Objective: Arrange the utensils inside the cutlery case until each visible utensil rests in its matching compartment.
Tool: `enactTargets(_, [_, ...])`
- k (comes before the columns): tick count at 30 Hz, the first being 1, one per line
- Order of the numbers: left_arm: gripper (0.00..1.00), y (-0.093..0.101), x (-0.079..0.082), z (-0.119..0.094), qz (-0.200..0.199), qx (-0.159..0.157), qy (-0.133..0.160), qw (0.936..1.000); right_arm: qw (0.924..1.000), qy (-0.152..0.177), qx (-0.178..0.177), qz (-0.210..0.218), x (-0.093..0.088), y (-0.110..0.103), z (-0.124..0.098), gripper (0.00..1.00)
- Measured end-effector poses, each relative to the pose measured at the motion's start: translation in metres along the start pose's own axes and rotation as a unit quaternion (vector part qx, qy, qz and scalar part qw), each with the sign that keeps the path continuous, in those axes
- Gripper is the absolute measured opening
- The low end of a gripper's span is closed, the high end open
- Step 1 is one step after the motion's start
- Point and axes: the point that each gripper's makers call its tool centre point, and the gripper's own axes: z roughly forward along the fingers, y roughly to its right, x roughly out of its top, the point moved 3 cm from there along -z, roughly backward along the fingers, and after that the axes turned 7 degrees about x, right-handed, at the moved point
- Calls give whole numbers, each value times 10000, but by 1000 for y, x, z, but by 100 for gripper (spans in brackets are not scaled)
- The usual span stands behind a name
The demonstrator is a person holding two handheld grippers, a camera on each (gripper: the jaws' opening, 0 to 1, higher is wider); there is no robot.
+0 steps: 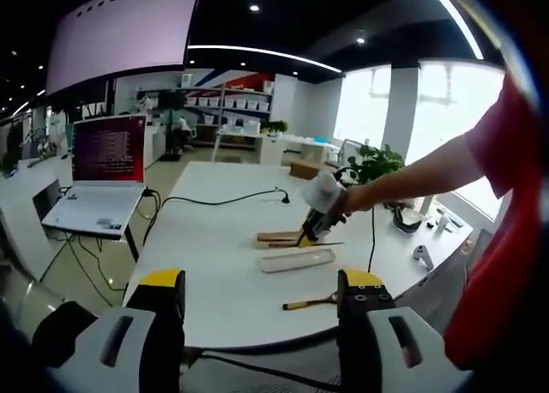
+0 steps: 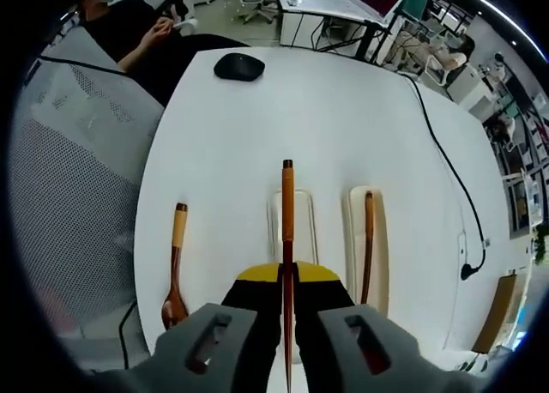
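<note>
Wooden utensil (image 2: pixel 287 230) clamped in right claw (image 2: pixel 287 303) over white case (image 2: pixel 302 217).

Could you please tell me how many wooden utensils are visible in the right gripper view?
3. One utensil is clamped in the right hand-held gripper above the white case; a spoon lies on the table beside it; a third rests in the wooden tray.

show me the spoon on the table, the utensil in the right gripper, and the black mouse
wooden spoon (image 2: pixel 176 264), right gripper view, on its handle just below the pale tip
held utensil (image 2: pixel 287 213), right gripper view, on its shaft above the jaws
black mouse (image 2: pixel 239 66), right gripper view, on its top
</note>
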Motion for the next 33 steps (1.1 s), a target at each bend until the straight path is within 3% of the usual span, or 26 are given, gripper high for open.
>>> enactTargets(8, [74, -1, 1, -1, -16, -4, 4, 10000, 9997, 203, -57, 143, 4, 4, -7, 1])
enactTargets(19, [76, 2, 4, 1, 48, -74, 11, 10000, 9999, 128, -49, 1, 5, 11, -12, 1])
enactTargets(33, [76, 0, 1, 4, 26, -45, -72, 10000, 9999, 78, -118, -59, 7, 40, -27, 1])
